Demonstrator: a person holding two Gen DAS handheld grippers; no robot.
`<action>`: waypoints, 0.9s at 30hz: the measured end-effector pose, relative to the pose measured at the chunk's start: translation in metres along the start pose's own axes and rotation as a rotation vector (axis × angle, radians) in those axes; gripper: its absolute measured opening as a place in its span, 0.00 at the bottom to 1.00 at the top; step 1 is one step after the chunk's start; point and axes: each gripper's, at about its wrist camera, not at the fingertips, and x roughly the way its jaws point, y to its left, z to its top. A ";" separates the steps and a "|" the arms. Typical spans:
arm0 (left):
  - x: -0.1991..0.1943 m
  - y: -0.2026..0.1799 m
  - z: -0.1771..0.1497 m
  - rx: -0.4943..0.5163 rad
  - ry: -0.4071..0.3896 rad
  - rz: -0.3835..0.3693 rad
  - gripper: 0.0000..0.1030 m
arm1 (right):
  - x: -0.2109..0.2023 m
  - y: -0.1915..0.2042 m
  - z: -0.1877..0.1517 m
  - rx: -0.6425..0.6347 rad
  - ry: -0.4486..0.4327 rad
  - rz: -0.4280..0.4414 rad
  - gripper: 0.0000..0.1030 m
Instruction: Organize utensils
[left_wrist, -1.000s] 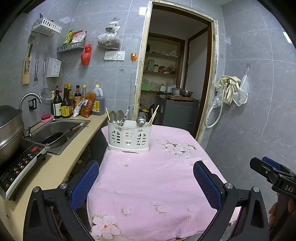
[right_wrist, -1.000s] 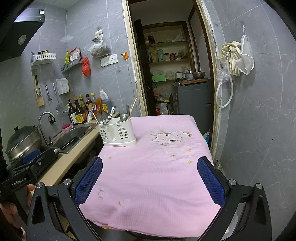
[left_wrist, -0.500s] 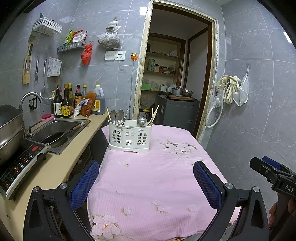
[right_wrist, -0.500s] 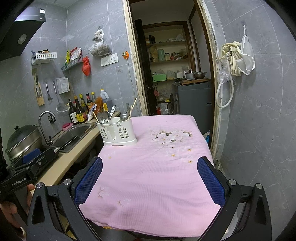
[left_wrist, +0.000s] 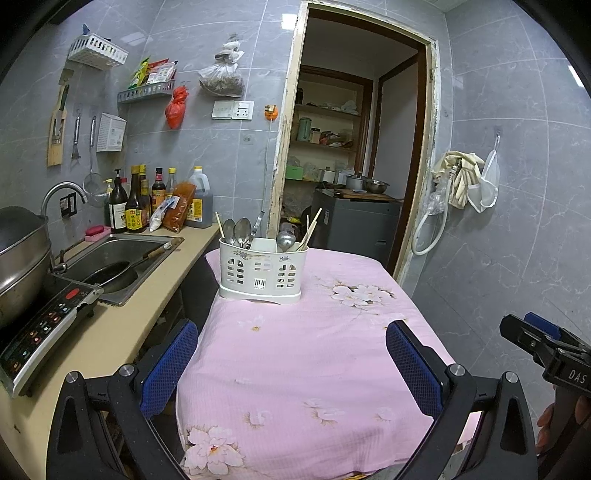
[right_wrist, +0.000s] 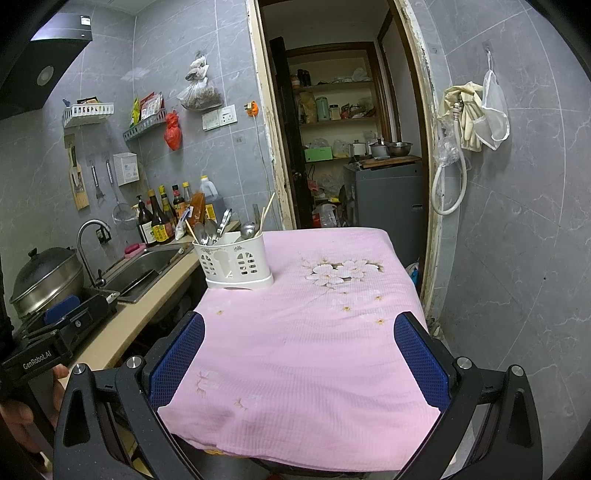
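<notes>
A white slotted utensil caddy (left_wrist: 263, 272) (right_wrist: 236, 267) stands at the far left part of the pink flowered tablecloth (left_wrist: 306, 354) (right_wrist: 306, 332). It holds several metal spoons (left_wrist: 236, 230) (right_wrist: 207, 230) on its left side, one more spoon (left_wrist: 285, 240) and wooden chopsticks (left_wrist: 312, 229) (right_wrist: 266, 214) on its right. My left gripper (left_wrist: 291, 354) hangs open over the near end of the table, well short of the caddy, nothing between its blue pads. My right gripper (right_wrist: 299, 350) is also open and empty, to the right of the left one.
A counter (left_wrist: 122, 325) runs along the table's left with a sink (left_wrist: 118, 258), a pan in it, an induction hob (left_wrist: 40, 328), a steel pot (right_wrist: 48, 277) and sauce bottles (left_wrist: 136, 206). Behind the table is an open doorway (left_wrist: 351, 166). A tiled wall (right_wrist: 517, 221) stands to the right.
Nearly nothing differs; both views have drifted very slightly, and both grippers stay open and empty.
</notes>
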 end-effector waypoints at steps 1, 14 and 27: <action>-0.001 0.001 0.000 -0.001 0.000 0.001 1.00 | 0.001 0.000 0.001 0.000 -0.001 0.000 0.98; -0.001 0.003 0.000 -0.002 0.003 -0.001 1.00 | 0.000 0.000 0.002 0.000 0.001 0.001 0.98; -0.002 0.005 -0.001 -0.002 0.003 0.001 1.00 | 0.000 -0.001 0.002 -0.002 0.000 0.002 0.98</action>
